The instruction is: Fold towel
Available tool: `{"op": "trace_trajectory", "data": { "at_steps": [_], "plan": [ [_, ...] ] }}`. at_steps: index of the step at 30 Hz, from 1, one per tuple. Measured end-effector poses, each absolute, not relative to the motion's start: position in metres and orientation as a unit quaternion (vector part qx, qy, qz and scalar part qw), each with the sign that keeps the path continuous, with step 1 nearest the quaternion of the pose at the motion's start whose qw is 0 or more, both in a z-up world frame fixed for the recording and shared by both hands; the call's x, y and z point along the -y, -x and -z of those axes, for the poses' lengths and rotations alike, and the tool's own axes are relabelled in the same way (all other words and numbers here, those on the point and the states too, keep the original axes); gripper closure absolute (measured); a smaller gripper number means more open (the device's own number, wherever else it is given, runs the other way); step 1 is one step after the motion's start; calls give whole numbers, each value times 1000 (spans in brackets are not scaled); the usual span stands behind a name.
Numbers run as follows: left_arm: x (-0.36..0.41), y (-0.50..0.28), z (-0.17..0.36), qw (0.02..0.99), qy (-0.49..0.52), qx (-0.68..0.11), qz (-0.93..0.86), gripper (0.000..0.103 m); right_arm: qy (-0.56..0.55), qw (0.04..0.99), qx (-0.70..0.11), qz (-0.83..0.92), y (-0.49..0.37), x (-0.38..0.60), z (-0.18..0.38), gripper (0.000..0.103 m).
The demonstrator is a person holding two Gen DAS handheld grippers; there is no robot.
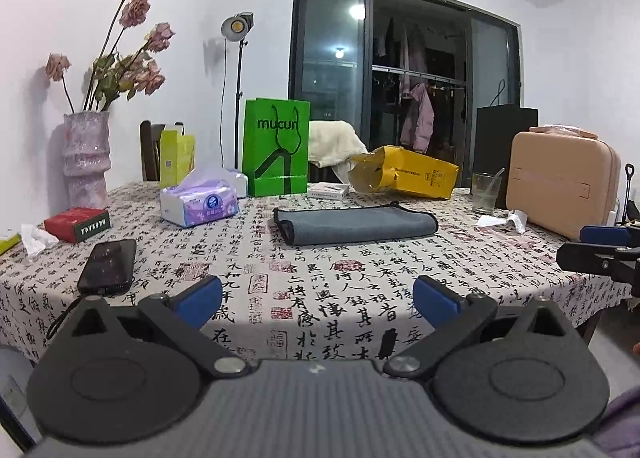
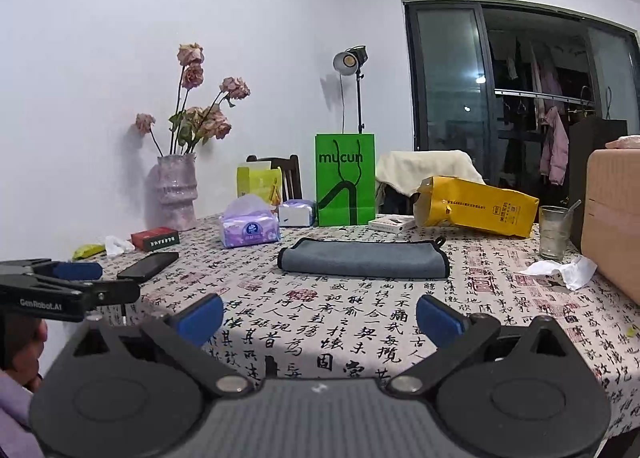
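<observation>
A grey towel (image 1: 356,225) lies folded into a long flat strip on the calligraphy-print tablecloth (image 1: 320,298), past the table's middle; it also shows in the right wrist view (image 2: 364,259). My left gripper (image 1: 318,300) is open and empty, held over the near table edge, well short of the towel. My right gripper (image 2: 320,316) is open and empty too, also short of the towel. The right gripper shows at the left wrist view's right edge (image 1: 600,246), and the left gripper at the right wrist view's left edge (image 2: 76,278).
Behind the towel stand a green paper bag (image 1: 277,146), a yellow bag (image 1: 406,174) on its side, a tissue pack (image 1: 200,204) and a glass (image 1: 485,192). A pink case (image 1: 560,186) sits at the right. A phone (image 1: 108,266), red box (image 1: 76,223) and vase (image 1: 86,158) are on the left.
</observation>
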State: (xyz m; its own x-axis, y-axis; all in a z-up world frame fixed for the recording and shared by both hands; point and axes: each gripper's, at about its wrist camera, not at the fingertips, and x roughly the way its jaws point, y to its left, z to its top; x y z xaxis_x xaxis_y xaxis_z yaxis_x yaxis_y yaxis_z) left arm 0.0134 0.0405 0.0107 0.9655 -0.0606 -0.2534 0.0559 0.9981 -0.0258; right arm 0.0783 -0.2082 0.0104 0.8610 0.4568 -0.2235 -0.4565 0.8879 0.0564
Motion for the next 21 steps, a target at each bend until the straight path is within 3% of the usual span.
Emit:
{"op": "trace_trajectory", "data": {
  "at_steps": [21],
  "plan": [
    [-28, 7, -3, 989, 17, -143, 33, 0, -24, 969, -134, -207, -37, 222, 1, 0]
  ]
}}
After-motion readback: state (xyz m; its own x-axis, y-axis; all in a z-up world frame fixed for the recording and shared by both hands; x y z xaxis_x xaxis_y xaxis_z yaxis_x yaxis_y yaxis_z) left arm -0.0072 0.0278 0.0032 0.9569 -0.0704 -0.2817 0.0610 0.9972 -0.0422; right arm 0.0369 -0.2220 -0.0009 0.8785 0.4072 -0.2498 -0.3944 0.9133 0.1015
